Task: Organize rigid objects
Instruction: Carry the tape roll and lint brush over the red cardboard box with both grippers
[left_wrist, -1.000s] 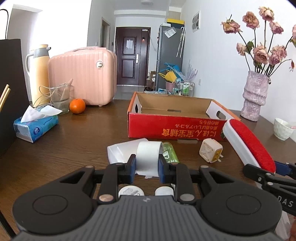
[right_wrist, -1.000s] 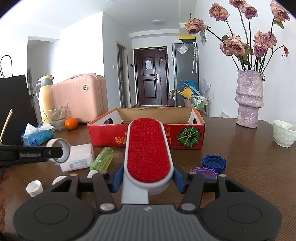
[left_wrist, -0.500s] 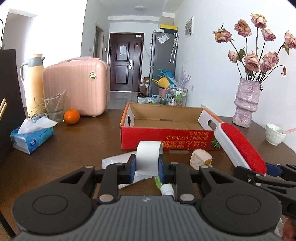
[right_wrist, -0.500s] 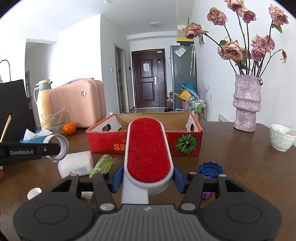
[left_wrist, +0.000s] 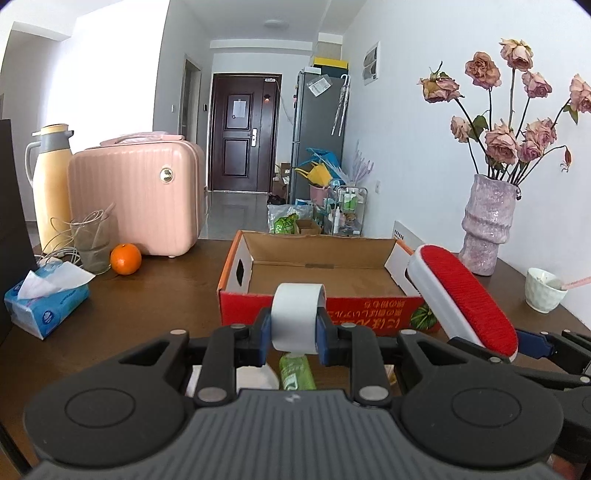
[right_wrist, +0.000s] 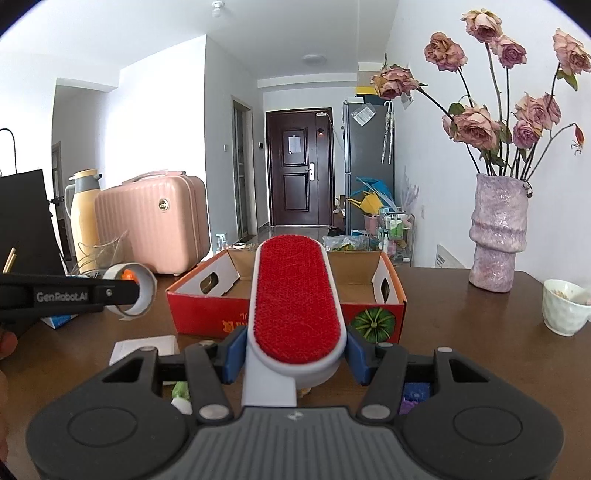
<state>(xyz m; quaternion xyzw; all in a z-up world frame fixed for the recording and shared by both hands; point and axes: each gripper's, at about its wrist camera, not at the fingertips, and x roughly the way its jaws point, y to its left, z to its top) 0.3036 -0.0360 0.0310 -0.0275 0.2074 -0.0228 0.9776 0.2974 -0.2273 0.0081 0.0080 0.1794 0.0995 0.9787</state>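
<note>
My left gripper (left_wrist: 294, 334) is shut on a white tape roll (left_wrist: 296, 316) and holds it above the table, just in front of the red cardboard box (left_wrist: 321, 319). The roll also shows in the right wrist view (right_wrist: 135, 293). My right gripper (right_wrist: 295, 356) is shut on a red lint brush with a white body (right_wrist: 293, 299), raised near the box's front right (right_wrist: 373, 319). The brush also shows in the left wrist view (left_wrist: 465, 299). The box looks empty inside.
On the table below lie a green bottle (left_wrist: 295, 371), a white box (right_wrist: 146, 347) and purple and blue caps (right_wrist: 415, 397). A tissue pack (left_wrist: 44, 304), orange (left_wrist: 125, 258), glass, thermos and pink case (left_wrist: 138, 194) stand left. A vase (left_wrist: 487, 225) and cup (left_wrist: 545, 290) stand right.
Both grippers have risen and moved toward the red box with their loads. The loose items on the table have slid down under the grippers in view.
</note>
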